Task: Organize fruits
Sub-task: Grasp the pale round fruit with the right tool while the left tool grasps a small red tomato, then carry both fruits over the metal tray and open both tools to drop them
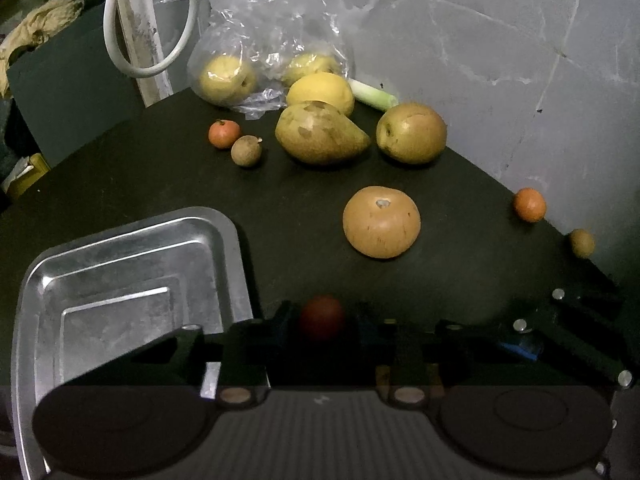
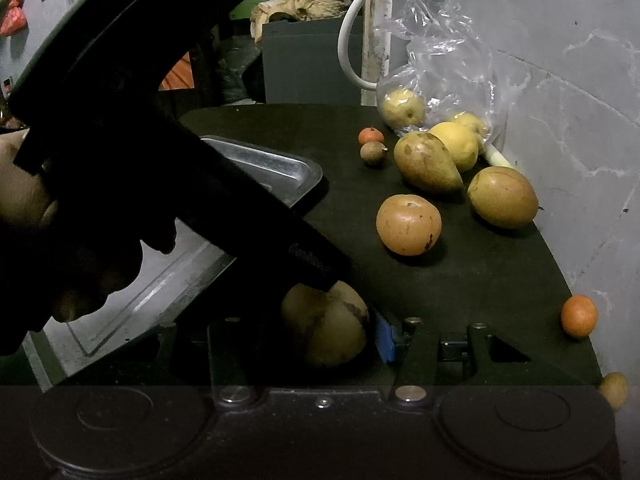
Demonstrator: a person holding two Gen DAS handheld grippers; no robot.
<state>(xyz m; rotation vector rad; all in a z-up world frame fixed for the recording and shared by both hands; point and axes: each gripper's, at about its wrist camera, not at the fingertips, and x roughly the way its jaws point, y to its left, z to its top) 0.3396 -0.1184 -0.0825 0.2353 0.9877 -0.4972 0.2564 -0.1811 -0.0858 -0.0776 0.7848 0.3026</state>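
Note:
My left gripper [image 1: 322, 322] is shut on a small red fruit [image 1: 322, 314], just right of a bare metal tray [image 1: 132, 256]. My right gripper [image 2: 320, 342] is shut on a yellow-brown round fruit [image 2: 326, 320] low over the dark table beside the tray [image 2: 276, 168]; the blue pad [image 2: 386, 340] touches its right side. Loose on the table lie a round tan fruit [image 1: 381, 222], a spotted pear [image 1: 320, 132], a round green-brown fruit [image 1: 411, 133] and a lemon [image 1: 320, 91]. The left tool's black body [image 2: 240, 216] crosses in front of the right view, held by a hand [image 2: 24, 196].
A clear plastic bag [image 1: 256, 40] holding yellow fruits leans at the back by the grey wall. Small orange [image 1: 224, 133] and brown [image 1: 246, 151] fruits sit near it; another orange one [image 1: 529, 204] and brown one [image 1: 582, 243] lie at the table's right edge. A white cable [image 1: 120, 52] hangs behind.

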